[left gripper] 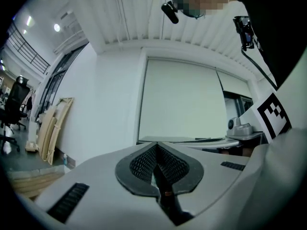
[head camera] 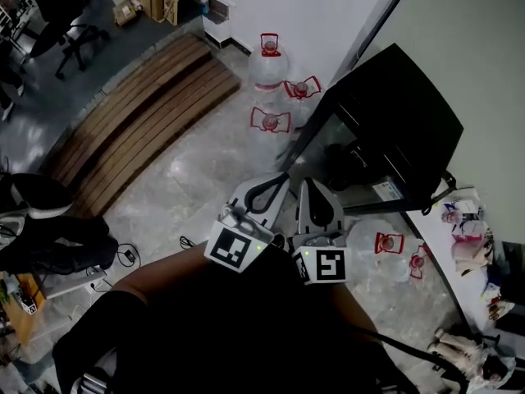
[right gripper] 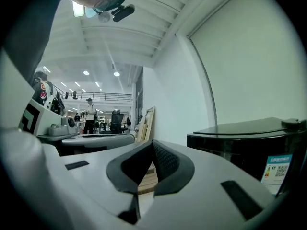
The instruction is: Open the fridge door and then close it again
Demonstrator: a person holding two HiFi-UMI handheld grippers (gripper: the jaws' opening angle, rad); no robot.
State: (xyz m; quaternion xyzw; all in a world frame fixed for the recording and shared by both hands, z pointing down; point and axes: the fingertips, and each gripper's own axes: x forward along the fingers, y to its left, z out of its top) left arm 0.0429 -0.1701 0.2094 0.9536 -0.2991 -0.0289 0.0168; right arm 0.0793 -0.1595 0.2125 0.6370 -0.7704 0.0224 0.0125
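A small black fridge (head camera: 394, 121) stands against the white wall at the upper right, its door shut as far as I can see. Its top and side also show in the right gripper view (right gripper: 249, 143). Both grippers are held level, close to the person's body and short of the fridge, touching nothing. My left gripper (head camera: 279, 179) is shut and empty, its pads meeting at the tip (left gripper: 156, 145). Right beside it, my right gripper (head camera: 308, 183) looks shut as well, nothing between its pads (right gripper: 153, 143).
Three clear water bottles with red caps (head camera: 271, 121) stand on the floor left of the fridge, two more (head camera: 390, 245) below it. A slatted wooden platform (head camera: 139, 121) lies at the left. An office chair (head camera: 70, 23) stands far left. A cluttered white table (head camera: 447, 273) is at the right.
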